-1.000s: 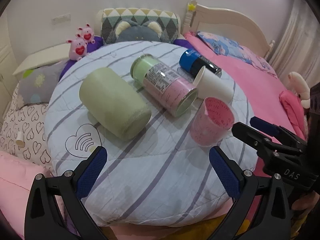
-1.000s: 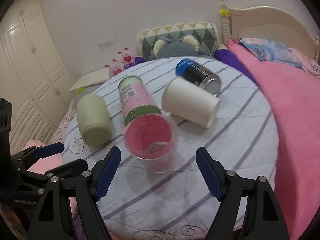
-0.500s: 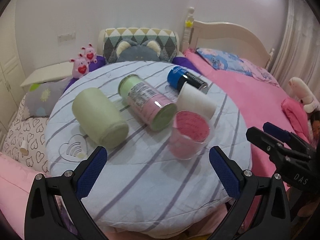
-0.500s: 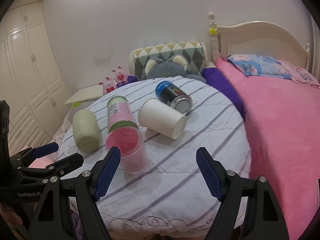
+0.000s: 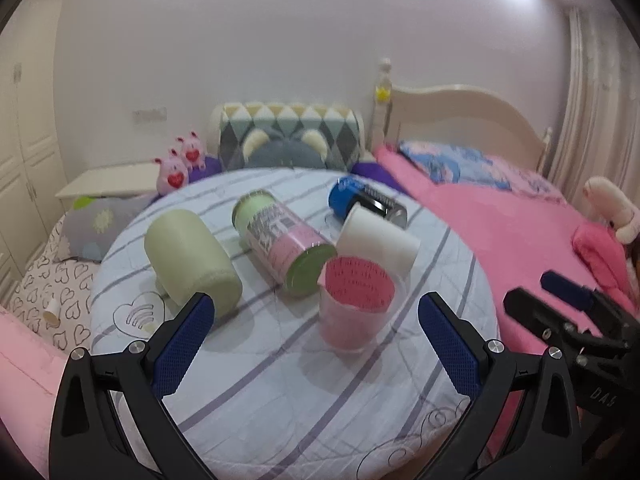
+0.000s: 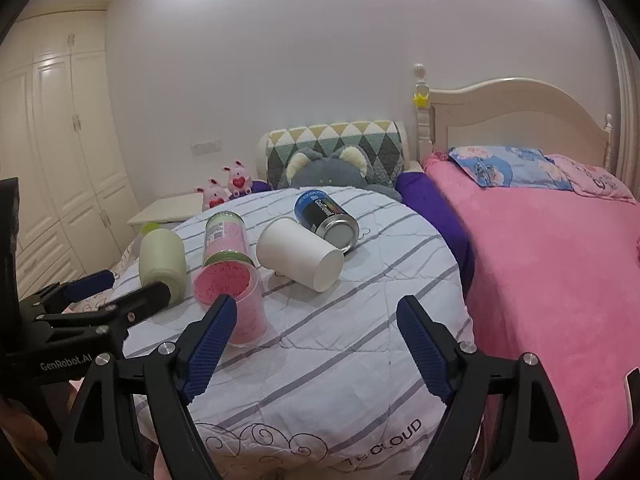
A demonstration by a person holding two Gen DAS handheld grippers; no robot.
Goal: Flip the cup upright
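Note:
A clear cup with a pink paper liner (image 5: pixel 354 312) stands upright, mouth up, on the round striped table (image 5: pixel 280 392); it also shows in the right wrist view (image 6: pixel 232 300). A white paper cup (image 5: pixel 378 242) (image 6: pixel 302 254) lies on its side just behind it. My left gripper (image 5: pixel 316 344) is open and empty, held back from the pink cup. My right gripper (image 6: pixel 316 344) is open and empty, back from the table's front; it shows at the right of the left view (image 5: pixel 560 304).
A pale green cup (image 5: pixel 188 260), a pink and green can (image 5: pixel 284 244) and a blue can (image 5: pixel 366 202) lie on their sides on the table. A pink bed (image 6: pixel 560 272) is to the right, pillows and plush toys (image 6: pixel 320 160) behind, wardrobes (image 6: pixel 52 152) on the left.
Both grippers have pulled back and up from the table, so the objects look smaller and farther. The pink cup stays upright where it stood. Both grippers stay open.

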